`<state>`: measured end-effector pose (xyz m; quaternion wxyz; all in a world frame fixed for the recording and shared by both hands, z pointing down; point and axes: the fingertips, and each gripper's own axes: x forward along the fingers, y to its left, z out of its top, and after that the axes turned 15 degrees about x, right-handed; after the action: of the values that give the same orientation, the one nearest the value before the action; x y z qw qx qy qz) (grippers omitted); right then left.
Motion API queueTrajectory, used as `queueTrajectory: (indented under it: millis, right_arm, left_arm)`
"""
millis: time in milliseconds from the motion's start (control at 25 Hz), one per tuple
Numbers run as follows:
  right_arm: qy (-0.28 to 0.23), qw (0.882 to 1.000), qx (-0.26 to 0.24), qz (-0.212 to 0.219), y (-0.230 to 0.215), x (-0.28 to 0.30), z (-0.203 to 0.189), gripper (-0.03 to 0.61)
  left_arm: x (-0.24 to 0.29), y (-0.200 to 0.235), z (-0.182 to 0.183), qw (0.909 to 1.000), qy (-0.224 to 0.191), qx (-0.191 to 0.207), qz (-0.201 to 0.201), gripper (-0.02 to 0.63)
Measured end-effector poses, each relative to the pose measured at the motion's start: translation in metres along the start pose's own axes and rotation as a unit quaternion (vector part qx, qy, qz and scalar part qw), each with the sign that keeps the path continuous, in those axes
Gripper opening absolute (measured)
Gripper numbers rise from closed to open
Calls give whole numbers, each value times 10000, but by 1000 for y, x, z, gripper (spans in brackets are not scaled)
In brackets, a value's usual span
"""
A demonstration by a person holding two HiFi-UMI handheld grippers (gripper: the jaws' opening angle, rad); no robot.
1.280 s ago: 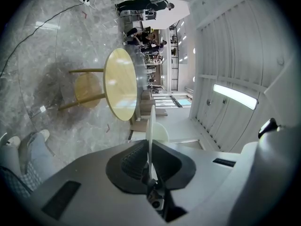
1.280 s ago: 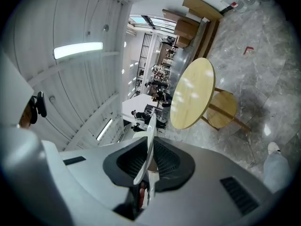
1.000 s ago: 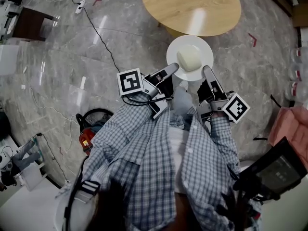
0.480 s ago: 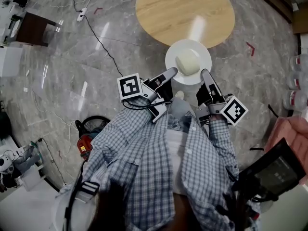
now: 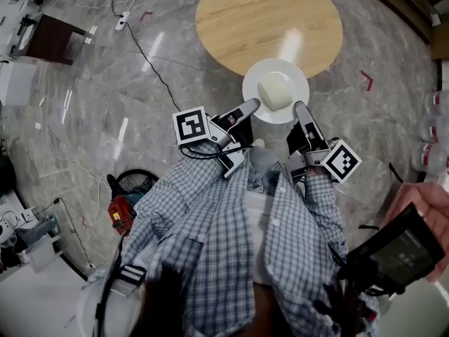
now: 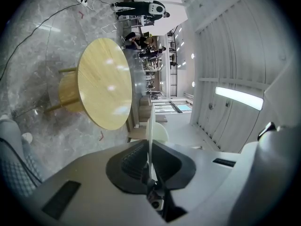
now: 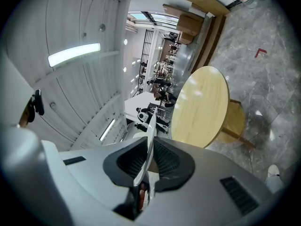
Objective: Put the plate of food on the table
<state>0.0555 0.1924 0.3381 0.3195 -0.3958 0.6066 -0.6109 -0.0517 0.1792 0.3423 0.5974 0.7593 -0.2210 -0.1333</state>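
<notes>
One round white plate (image 5: 292,74) carries one pale, rounded lump of food (image 5: 274,90). The left gripper (image 5: 251,105) is clamped on the plate's left rim and the right gripper (image 5: 300,108) on its right rim. They hold it at the near edge of the single round light-wood table (image 5: 266,20). Two black-and-white square markers show: left cube marker (image 5: 191,126), right cube marker (image 5: 342,160).

Glossy white plate (image 5: 275,90); smooth wooden table (image 5: 269,21); polished marble floor (image 5: 105,97)

Head view steeply down; table (image 5: 238,27) shared.
</notes>
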Motion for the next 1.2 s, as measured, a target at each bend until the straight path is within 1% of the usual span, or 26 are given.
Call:
queueTrajectory:
  millis: [240, 320, 440, 560, 720, 800, 920, 1000, 1080, 1200]
  right_arm:
    - [-42, 10000, 56, 18, 1, -3, -4, 44]
    - [-34, 10000, 30, 14, 3, -2, 0, 44]
    - [1, 10000, 56, -37, 1, 18, 27, 44]
    - [37, 9999, 97, -90, -14, 46, 61, 44]
    - [-4, 9999, 108, -99, -22, 49, 79, 44]
    - [27, 9998, 103, -147, -24, 68, 91, 44]
    - [140, 9996, 100, -242, -26, 120, 115, 44]
    - [183, 9993, 114, -303, -26, 146, 126, 44]
    - [173, 9991, 178, -339, -27, 157, 130, 44]
    - [118, 9990, 215, -362, -29, 153, 128, 44]
  left_arm:
    - [-4, -4, -2, 10000, 26, 49, -13, 20]
    - [0, -5, 0, 10000, 21, 28, -4, 20]
    - [26, 2, 17, 10000, 5, -29, 66, 20]
    - [60, 21, 37, 9999, -2, -107, 136, 20]
    - [80, 29, 38, 9999, -5, -105, 109, 20]
    - [92, 36, 55, 9998, -43, -122, 131, 20]
    - [115, 51, 101, 9995, -123, -228, 200, 20]
    - [126, 60, 125, 9992, -146, -274, 246, 20]
    - [130, 64, 135, 9991, -128, -291, 263, 20]
    - [130, 64, 132, 9992, -49, -305, 270, 20]
